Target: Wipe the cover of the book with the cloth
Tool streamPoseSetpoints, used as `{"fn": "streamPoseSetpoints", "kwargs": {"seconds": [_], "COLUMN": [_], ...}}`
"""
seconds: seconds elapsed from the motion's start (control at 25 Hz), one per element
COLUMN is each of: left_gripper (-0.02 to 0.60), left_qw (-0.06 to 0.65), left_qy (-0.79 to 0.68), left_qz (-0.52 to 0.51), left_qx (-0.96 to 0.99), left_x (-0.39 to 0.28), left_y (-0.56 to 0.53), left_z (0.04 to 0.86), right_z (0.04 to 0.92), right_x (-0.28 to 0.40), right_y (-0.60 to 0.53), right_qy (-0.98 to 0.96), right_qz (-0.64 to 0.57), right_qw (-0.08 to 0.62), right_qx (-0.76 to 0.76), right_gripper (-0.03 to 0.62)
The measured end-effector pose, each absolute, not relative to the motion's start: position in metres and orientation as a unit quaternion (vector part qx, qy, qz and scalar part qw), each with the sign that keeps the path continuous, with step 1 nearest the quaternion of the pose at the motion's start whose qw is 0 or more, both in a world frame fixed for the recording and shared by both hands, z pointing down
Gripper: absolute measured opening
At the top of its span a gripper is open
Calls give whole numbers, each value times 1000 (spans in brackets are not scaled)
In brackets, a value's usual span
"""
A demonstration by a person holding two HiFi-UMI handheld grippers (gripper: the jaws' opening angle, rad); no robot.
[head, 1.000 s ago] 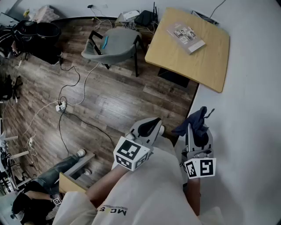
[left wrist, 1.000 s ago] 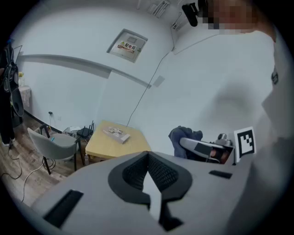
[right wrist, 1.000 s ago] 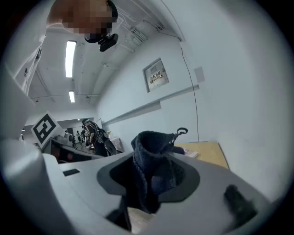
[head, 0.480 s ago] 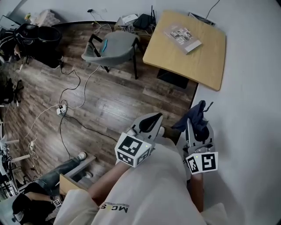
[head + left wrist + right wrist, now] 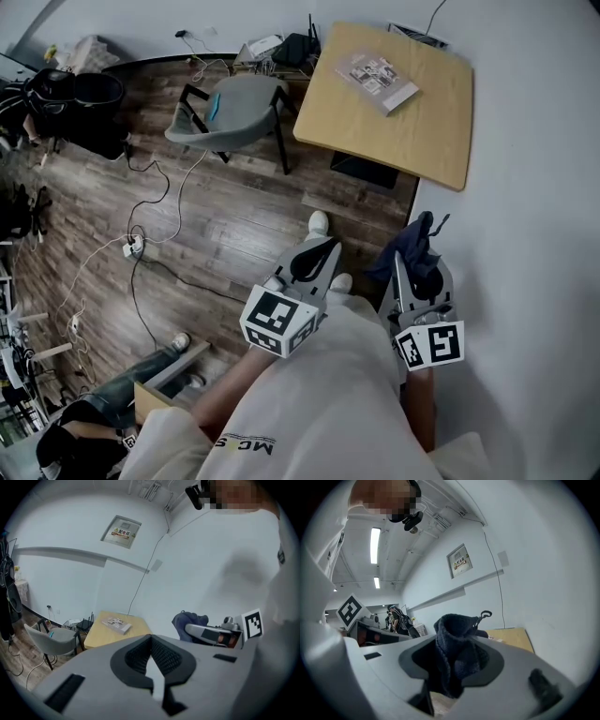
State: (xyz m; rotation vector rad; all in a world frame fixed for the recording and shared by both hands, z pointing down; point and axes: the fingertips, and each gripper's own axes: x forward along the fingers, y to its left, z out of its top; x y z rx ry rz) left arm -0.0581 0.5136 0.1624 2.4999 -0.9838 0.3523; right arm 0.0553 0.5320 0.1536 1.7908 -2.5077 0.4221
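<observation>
The book (image 5: 377, 72) is thin and has small pictures on its cover. It lies flat and closed on the far part of the wooden tabletop (image 5: 394, 127), turned a bit crooked to the edges. Nothing touches it. The cloth (image 5: 412, 246) is dark blue and soft. It is bunched up and sticks out in a lump from the right gripper (image 5: 419, 272), which pinches it. The cloth is well apart from the book, on the near side.
</observation>
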Motion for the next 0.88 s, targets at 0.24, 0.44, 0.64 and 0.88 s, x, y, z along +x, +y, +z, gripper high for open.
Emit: {"fn": "streamPoseSetpoints", "kwargs": {"seconds": [0.24,0.44,0.64,0.88], "left_gripper": [9,9,9,9], "left_qw": [230,244,248,255], "left_qy": [-348,-329,-314,-301], "left_qz": [134,134,131,132], "left_qx": [899,902,907,909], "left_x": [-49,-27,0,10], "left_y": [465,383,272,151], "left_z": [185,197,195,190], "right_z": [175,183,185,184], "right_x": [62,80,107,121], "right_y": [488,414,313,196], "right_qy": [-798,-785,-779,-770], "right_qz": [158,177,167,176], "right_qw": [18,22,55,76], "right_qx": [581,593,601,608], "right_gripper": [152,152,152,152]}}
